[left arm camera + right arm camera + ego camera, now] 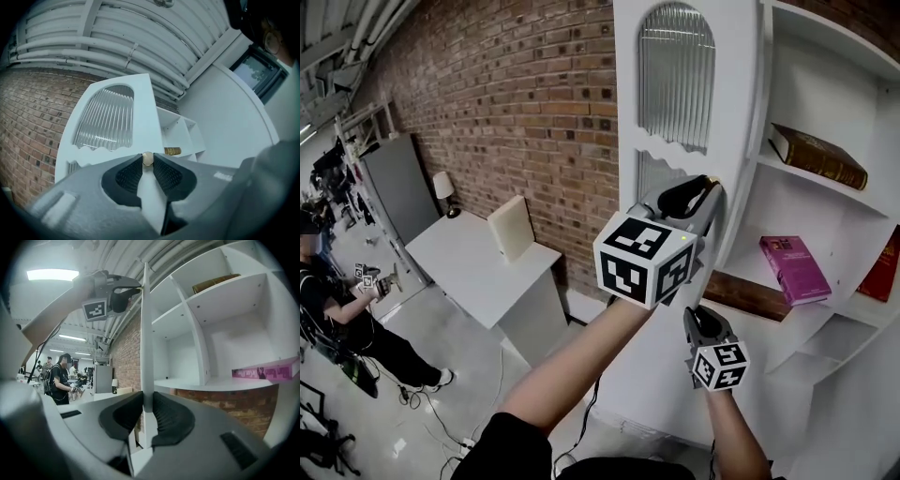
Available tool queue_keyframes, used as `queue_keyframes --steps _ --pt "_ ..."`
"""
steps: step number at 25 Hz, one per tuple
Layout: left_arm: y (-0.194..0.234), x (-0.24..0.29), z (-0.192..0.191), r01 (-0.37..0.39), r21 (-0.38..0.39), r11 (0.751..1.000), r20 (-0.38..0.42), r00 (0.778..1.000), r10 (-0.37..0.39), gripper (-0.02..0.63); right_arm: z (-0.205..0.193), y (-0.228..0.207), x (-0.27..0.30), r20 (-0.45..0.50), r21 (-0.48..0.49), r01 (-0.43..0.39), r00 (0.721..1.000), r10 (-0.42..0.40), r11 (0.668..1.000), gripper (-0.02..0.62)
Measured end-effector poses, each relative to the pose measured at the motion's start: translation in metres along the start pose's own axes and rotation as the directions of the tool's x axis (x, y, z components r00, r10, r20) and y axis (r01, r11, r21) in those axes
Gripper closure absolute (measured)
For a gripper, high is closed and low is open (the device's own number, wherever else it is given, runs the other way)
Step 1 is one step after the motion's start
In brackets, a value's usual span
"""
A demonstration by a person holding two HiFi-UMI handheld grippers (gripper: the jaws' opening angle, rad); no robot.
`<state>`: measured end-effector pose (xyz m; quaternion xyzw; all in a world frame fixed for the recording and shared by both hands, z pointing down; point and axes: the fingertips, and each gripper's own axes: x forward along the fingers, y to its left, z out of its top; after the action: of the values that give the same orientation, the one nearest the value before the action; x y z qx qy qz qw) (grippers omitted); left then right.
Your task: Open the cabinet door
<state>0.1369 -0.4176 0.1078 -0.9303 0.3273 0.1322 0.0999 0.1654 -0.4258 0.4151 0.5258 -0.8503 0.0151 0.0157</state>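
Note:
The white cabinet door (675,112), with an arched ribbed glass pane, stands swung out from the shelves. My left gripper (711,194) is at the door's free edge, about mid height. In the left gripper view its tips (147,161) are shut on the small round cream knob (147,158). Lower down, my right gripper (697,321) grips the same free edge. In the right gripper view its pads (148,411) clamp the thin door edge (146,333), and the left gripper (119,292) shows high on that edge.
The open shelves hold a brown book (817,157), a pink book (795,269) and a red book (883,267). A white table (478,267) with a small lamp (443,187) stands against the brick wall (506,103) to the left. A person (337,309) sits at far left.

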Motion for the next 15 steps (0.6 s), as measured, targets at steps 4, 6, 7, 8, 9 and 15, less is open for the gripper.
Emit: queue_keyframes --steps 4,6,7,8,9,15 --pt "0.000 -0.016 0.005 0.050 -0.036 0.998 0.008 0.999 -0.050 0.526 -0.001 0.016 -0.006 0.000 0.008 0.050 0.999 -0.050 0.999 0.529" --pt "0.003 -0.027 0.006 0.064 -0.044 0.997 0.021 0.998 -0.063 0.526 -0.003 0.027 -0.005 0.002 0.009 0.063 0.998 -0.063 0.998 0.531" --pt "0.005 -0.032 0.007 0.068 -0.049 0.996 0.028 0.997 -0.067 0.526 -0.004 0.033 -0.004 0.000 0.009 0.068 0.998 -0.068 0.998 0.531" --pt "0.008 -0.038 0.008 0.072 -0.055 0.996 0.033 0.997 -0.071 0.526 -0.004 0.039 -0.004 -0.003 0.008 0.073 0.997 -0.073 0.997 0.531" --pt "0.010 -0.043 0.008 0.078 -0.060 0.995 0.036 0.996 -0.076 0.526 -0.005 0.044 -0.003 -0.006 0.009 0.080 0.997 -0.080 0.997 0.531" --pt "0.019 -0.067 0.016 0.134 -0.074 0.988 0.064 0.989 -0.130 0.525 -0.004 0.073 -0.003 -0.004 0.008 0.140 0.990 -0.140 0.990 0.531"
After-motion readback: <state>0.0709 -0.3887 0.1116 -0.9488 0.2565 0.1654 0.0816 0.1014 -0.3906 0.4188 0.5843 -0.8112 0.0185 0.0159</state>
